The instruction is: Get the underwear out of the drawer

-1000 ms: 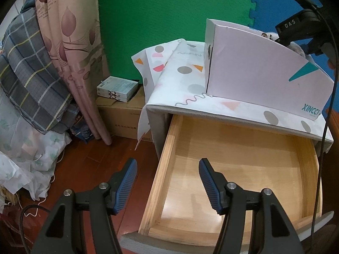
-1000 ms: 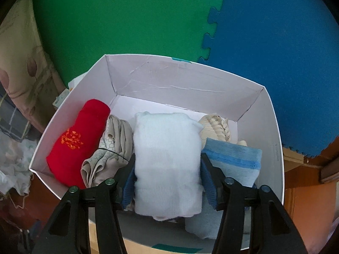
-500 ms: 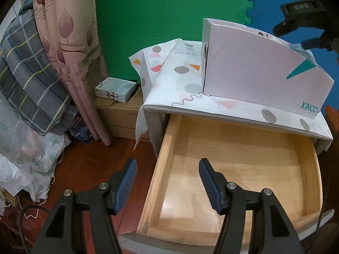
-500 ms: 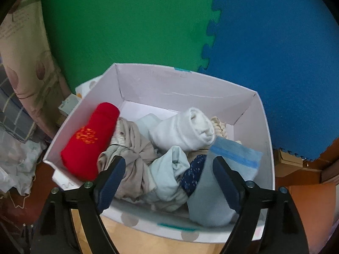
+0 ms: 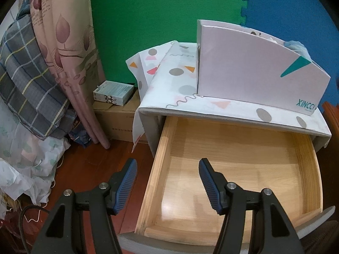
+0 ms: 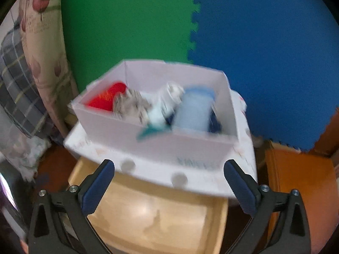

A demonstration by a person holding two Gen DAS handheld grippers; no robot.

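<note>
While our right gripper opens with nothing between its pads, rolled underwear sits in the white box. Our left gripper hangs parted, unloaded, over the bare drawer

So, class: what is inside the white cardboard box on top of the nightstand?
The white box holds rolled garments: a red roll, a beige piece, white rolls and a light blue one. Whatever lies beneath them, and the box floor, is covered.

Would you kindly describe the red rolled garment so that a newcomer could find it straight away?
Start at the nightstand with the dotted cover, above the open wooden drawer. On it stands a white box of rolled garments. The red rolled garment lies at the box's far left end, beside a beige roll; it is the only red one.
</note>
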